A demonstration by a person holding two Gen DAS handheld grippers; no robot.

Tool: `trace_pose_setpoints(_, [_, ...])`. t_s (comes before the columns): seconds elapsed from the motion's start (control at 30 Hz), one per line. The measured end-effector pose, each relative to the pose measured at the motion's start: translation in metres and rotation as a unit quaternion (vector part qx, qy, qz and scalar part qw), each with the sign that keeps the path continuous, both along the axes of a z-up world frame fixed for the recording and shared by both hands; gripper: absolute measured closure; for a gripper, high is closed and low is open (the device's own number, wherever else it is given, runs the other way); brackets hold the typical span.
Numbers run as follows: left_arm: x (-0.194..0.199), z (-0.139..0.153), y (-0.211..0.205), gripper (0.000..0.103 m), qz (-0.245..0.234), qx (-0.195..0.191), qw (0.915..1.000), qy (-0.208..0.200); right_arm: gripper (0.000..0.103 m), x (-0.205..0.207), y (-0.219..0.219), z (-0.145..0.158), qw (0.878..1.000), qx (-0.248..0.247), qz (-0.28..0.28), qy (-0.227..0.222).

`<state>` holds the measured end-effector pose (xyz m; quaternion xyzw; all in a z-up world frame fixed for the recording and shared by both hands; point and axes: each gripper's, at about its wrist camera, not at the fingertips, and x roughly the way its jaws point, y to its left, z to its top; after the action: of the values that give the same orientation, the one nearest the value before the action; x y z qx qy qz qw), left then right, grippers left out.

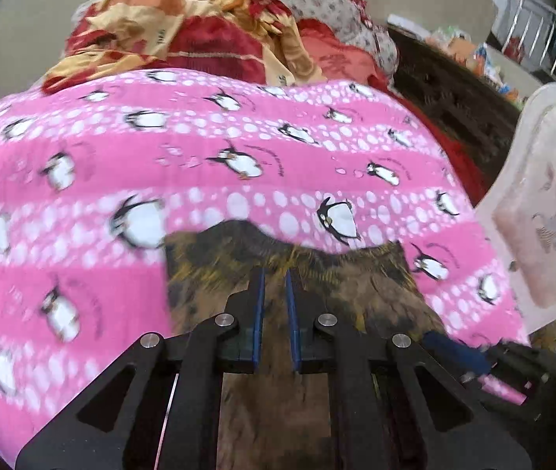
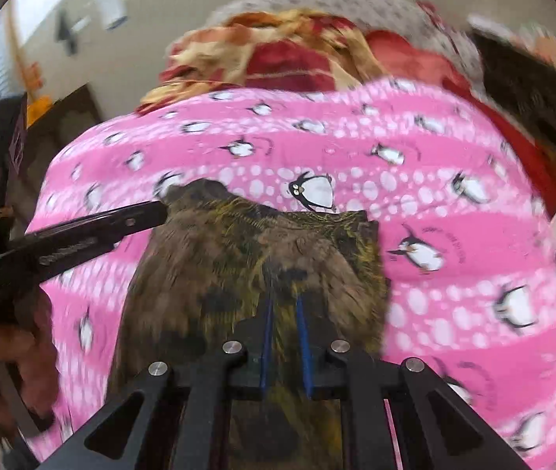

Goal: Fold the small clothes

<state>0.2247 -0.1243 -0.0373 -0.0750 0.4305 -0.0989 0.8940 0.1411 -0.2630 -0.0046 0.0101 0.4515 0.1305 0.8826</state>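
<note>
Brown garment [image 1: 278,266] near end hidden by grippers.

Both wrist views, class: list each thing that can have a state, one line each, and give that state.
Brown garment: lying on the bedsheet, partly folded, both grippers on it.
Left gripper: fingers nearly closed, apparently pinching the brown garment.
Right gripper: fingers nearly closed, apparently pinching the brown garment.
Pink penguin bedsheet: spread out under the garment.
Red and orange clothes: heaped, unfolded, beyond the bedsheet.

Both wrist views close above the shared brown garment [image 1: 297,266], facing forward.
</note>
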Motion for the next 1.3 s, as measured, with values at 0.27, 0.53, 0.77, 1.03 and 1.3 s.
trace_pose_setpoints(0.27, [0.016, -0.059, -0.017, 0.095, 0.011, 0.022, 0.9997, -0.006, 0.093, 0.023, -0.016, -0.065, 0.999, 0.031, -0.015, -0.013])
trace_pose_setpoints(0.53, [0.03, -0.066, -0.019, 0.095, 0.016, 0.02, 0.9997, 0.0, 0.092, 0.028, -0.028, -0.067, 0.996, 0.092, -0.014, -0.007])
trace_pose_setpoints(0.77, [0.022, -0.021, -0.005, 0.092, -0.018, 0.007, 0.9987, 0.046, 0.089, 0.033, -0.036, -0.054, 0.992, 0.122, 0.003, 0.044])
trace_pose_setpoints(1.03, [-0.057, -0.055, 0.042, 0.036, -0.032, -0.072, 0.9937, 0.079, 0.008, 0.0, -0.133, -0.016, 0.981, 0.192, -0.039, -0.007])
trace_pose_setpoints(1.3, [-0.071, -0.073, 0.049, 0.034, -0.053, -0.112, 0.9912, 0.047, 0.009, 0.019, -0.111, -0.072, 0.97, 0.224, 0.059, 0.072])
